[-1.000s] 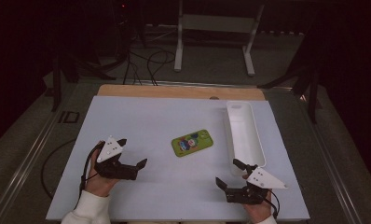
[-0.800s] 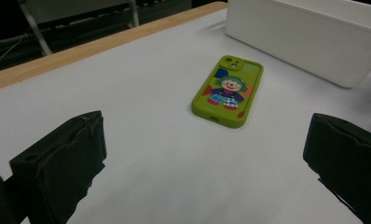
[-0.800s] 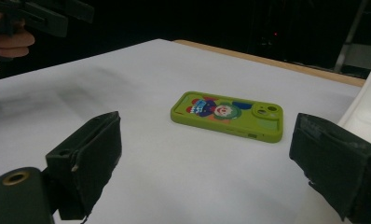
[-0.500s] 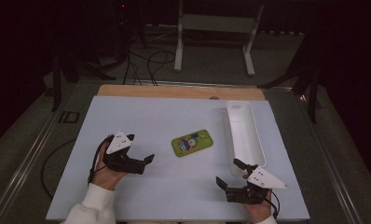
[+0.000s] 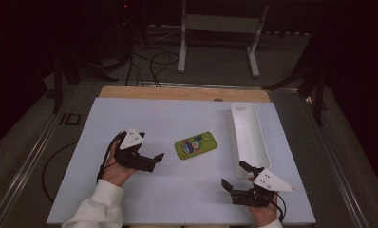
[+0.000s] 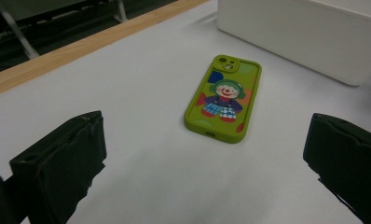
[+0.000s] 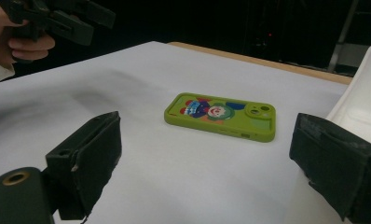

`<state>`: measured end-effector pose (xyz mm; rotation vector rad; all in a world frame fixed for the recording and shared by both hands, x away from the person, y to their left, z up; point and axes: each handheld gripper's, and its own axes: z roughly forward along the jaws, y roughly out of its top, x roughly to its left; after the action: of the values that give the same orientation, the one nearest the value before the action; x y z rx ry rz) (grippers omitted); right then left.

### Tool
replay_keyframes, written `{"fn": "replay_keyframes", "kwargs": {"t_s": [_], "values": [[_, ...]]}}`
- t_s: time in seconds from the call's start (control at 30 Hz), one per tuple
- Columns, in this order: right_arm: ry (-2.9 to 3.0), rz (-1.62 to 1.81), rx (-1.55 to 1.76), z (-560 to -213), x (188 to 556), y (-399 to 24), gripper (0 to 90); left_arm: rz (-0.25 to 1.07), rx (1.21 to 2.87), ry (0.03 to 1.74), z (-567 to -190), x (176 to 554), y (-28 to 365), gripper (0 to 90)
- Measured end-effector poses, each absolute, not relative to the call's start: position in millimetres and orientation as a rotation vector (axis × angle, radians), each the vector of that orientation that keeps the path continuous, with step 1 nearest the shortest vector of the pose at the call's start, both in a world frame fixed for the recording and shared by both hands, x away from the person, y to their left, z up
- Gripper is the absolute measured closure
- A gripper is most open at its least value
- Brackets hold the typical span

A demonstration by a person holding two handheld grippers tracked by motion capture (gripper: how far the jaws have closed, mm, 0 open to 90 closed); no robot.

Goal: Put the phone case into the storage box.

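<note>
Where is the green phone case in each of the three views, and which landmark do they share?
High view: the green phone case lies mid-table, left of the white tray.
Left gripper view: the case lies right of centre, ahead of the jaws.
Right gripper view: the case lies at centre.
Shared landmark: the white tray.

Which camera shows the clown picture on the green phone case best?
The left gripper view: the phone case lies close, its clown sharp. The right gripper view shows it flatter, from the side; the high view shows it tiny.
</note>
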<state>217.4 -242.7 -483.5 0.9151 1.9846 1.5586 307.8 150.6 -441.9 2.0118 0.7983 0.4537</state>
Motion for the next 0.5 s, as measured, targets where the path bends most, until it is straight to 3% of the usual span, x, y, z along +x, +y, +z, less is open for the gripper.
{"fn": "replay_keyframes", "kwargs": {"t_s": [0.5], "values": [[1.980,1.562,0.921,-483.8,217.8,-242.8,8.9,0.441,2.065,0.791,-444.4,322.7,134.5,0.0]]}}
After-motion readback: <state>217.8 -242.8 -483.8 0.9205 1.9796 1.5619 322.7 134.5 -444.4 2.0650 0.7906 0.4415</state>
